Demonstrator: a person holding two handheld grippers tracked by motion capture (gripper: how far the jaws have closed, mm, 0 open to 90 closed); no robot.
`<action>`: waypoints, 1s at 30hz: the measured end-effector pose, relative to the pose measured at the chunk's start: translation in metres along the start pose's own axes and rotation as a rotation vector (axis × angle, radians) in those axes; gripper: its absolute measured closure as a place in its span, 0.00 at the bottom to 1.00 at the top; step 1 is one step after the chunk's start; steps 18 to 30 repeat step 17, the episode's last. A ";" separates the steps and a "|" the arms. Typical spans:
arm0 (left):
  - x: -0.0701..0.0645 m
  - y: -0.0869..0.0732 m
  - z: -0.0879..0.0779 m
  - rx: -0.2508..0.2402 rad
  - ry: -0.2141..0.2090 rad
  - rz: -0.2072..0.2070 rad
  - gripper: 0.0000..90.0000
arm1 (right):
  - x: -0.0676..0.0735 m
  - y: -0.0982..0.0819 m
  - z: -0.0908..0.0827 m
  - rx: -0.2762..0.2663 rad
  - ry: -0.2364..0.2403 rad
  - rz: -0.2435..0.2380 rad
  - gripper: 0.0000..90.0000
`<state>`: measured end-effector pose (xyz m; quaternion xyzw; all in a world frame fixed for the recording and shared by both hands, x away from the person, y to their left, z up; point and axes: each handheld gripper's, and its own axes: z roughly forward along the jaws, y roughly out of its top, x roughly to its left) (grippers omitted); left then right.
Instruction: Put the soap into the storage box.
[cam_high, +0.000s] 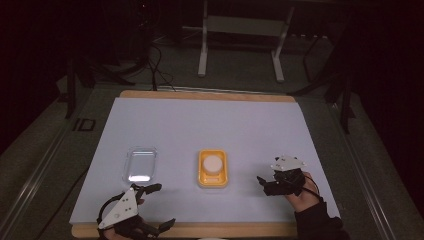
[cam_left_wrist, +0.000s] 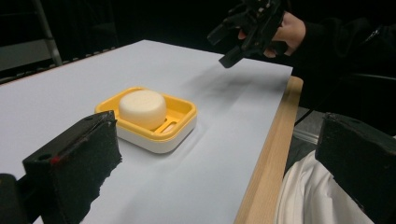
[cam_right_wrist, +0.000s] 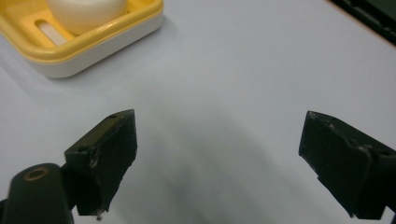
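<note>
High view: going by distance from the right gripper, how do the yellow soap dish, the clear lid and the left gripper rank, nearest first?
1. Yellow soap dish, mid-table, just left of the right gripper.
2. Clear lid, farther left, beyond the dish.
3. Left gripper, at the near left edge; roughly as far as the lid, too close to call.

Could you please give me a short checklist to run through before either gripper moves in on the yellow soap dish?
1. Left gripper open: ok, its jaws stand wide apart with nothing between them.
2. Right gripper open: ok, its jaws are spread over bare white table cover.
3. Round white soap bar seated in the yellow plastic soap dish: ok, it sits upright inside the rim.
4. Clear plastic lid free of the dish: ok, it lies apart, to the dish's left.
5. Path from the right gripper to the dish: ok, bare cover between them.
6. Whether the lid fits the dish: cannot tell.
</note>
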<state>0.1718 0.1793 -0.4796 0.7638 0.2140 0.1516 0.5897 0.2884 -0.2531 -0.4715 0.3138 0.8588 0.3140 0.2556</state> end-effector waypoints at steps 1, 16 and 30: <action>0.000 0.000 0.000 0.000 0.000 0.000 0.00 | 0.000 -0.001 -0.002 -0.009 -0.002 0.009 0.13; 0.000 -0.001 0.001 0.012 0.002 0.001 0.00 | -0.004 -0.004 -0.005 -0.040 -0.018 0.035 0.13; 0.000 -0.001 0.002 0.013 0.002 0.002 0.00 | -0.004 -0.004 -0.005 -0.040 -0.018 0.035 0.13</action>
